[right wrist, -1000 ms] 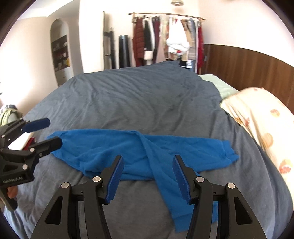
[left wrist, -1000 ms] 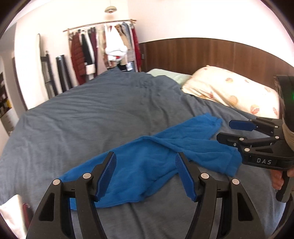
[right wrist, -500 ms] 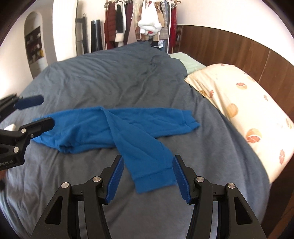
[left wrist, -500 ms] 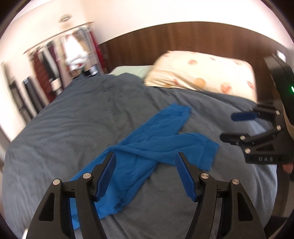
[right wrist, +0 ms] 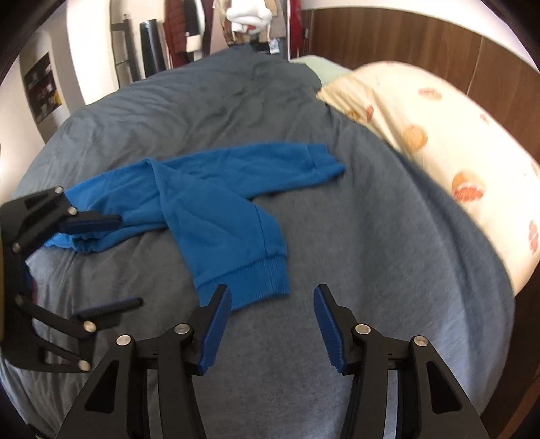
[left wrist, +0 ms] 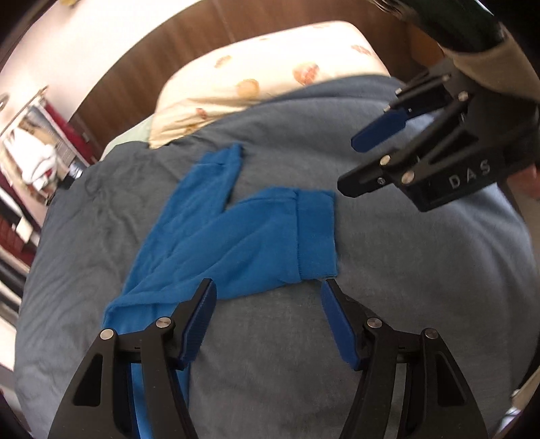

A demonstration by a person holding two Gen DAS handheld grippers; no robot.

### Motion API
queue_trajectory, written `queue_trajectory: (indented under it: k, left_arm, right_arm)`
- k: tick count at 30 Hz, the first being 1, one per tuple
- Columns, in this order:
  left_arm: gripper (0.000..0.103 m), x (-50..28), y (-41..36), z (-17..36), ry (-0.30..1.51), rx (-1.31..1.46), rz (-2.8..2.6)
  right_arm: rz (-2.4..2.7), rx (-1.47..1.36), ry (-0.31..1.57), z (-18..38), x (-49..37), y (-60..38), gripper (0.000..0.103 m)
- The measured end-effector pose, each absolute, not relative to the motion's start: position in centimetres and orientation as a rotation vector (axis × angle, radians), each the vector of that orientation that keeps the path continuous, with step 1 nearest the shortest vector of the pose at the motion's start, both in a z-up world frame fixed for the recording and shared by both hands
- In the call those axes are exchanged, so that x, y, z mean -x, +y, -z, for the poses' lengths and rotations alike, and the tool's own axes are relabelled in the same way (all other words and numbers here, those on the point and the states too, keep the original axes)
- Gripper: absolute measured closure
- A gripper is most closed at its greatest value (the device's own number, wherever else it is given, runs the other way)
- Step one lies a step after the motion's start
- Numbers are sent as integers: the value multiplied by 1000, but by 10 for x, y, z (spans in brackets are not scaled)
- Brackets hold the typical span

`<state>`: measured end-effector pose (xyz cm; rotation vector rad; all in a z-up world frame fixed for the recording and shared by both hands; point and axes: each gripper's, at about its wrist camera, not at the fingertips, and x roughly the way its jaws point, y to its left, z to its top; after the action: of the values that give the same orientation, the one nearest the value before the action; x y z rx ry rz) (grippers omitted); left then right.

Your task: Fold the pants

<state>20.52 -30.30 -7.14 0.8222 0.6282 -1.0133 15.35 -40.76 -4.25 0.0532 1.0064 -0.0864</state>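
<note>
Grey duvet, pillow, wood headboard.

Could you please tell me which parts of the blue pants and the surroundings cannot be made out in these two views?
- Left wrist: the waist end of the pants is hidden behind the left gripper.
- Right wrist: the waist end is partly covered by the left gripper.
- Both views: clothes on the rack are blurred.

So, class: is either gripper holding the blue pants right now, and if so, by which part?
Nothing is held. The left gripper and right gripper both stand open above the pants, which lie loose on the duvet.
</note>
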Motion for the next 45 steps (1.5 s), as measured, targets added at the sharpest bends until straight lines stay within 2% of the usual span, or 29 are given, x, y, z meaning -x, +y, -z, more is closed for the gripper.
queue_trajectory:
  k: [3, 6, 17, 18, 21, 25, 35, 45]
  left_arm:
    - [48, -206, -310, 89, 614, -880, 1037]
    - [52, -207, -317, 105, 602, -936, 1051]
    - [52, -192, -343, 134, 408, -1155, 1115]
    - [55, -191, -346, 133, 406, -1151, 1128]
    - [75, -194, -350, 132, 452, -1119, 1164]
    - [84, -201, -349, 125, 485, -1069, 1167]
    - [90, -240, -364, 59, 464, -862, 1133]
    - [92, -291, -389, 35, 521, -801, 1107]
  right_arm:
    - [87, -63, 1029, 56, -156, -409, 60]
    - [89, -90, 1051, 67, -159, -411, 62]
    - [110, -112, 1089, 84, -162, -420, 64]
    - [116, -114, 1089, 85, -161, -422, 64]
    - [127, -136, 1085, 88, -159, -426, 64]
    - [137, -158, 1075, 90, -158, -430, 68]
    - [132, -160, 1025, 86, -178, -441, 68]
    - [136, -247, 867, 72, -231, -476, 68]
